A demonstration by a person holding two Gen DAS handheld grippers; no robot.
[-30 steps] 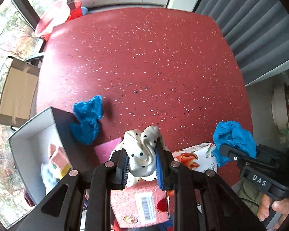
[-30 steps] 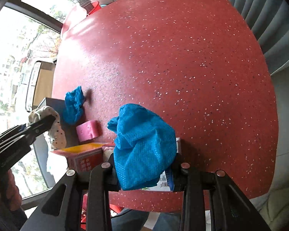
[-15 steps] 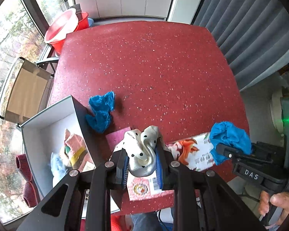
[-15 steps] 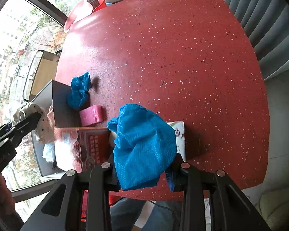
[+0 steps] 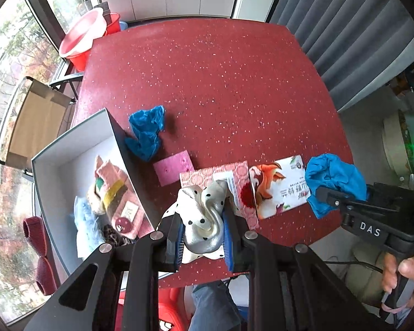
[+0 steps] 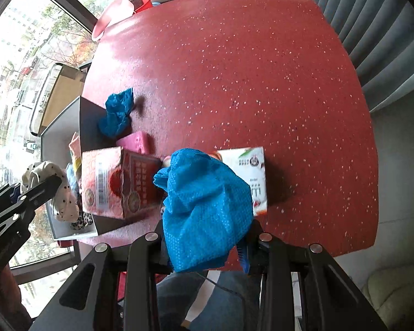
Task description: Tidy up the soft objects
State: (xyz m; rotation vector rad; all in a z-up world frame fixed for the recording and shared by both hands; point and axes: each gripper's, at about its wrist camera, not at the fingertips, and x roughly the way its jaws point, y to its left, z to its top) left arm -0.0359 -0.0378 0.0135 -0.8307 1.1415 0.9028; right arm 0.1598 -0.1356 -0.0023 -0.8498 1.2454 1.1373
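My left gripper (image 5: pixel 202 237) is shut on a cream polka-dot cloth (image 5: pixel 204 215), held above the table's near edge beside the grey box (image 5: pixel 69 143). The box holds several soft items (image 5: pixel 110 193). My right gripper (image 6: pixel 204 245) is shut on a blue mesh cloth (image 6: pixel 204 209), held over two cartons; it also shows in the left wrist view (image 5: pixel 334 173). A second blue cloth (image 5: pixel 146 132) lies on the red table (image 5: pixel 220 82) against the box's outer wall. A pink sponge (image 5: pixel 174 167) lies just in front of it.
A red patterned carton (image 6: pixel 116 184) and a white carton with a fox picture (image 5: pixel 278 187) lie near the table's front edge. Red and pink basins (image 5: pixel 82 38) stand past the far left corner. A cardboard box (image 5: pixel 33 121) sits left of the table. Grey curtains (image 5: pixel 345 27) hang at right.
Both grippers have risen and pulled back toward the near edge with their cloths. More of the box's inside and the cartons shows now.
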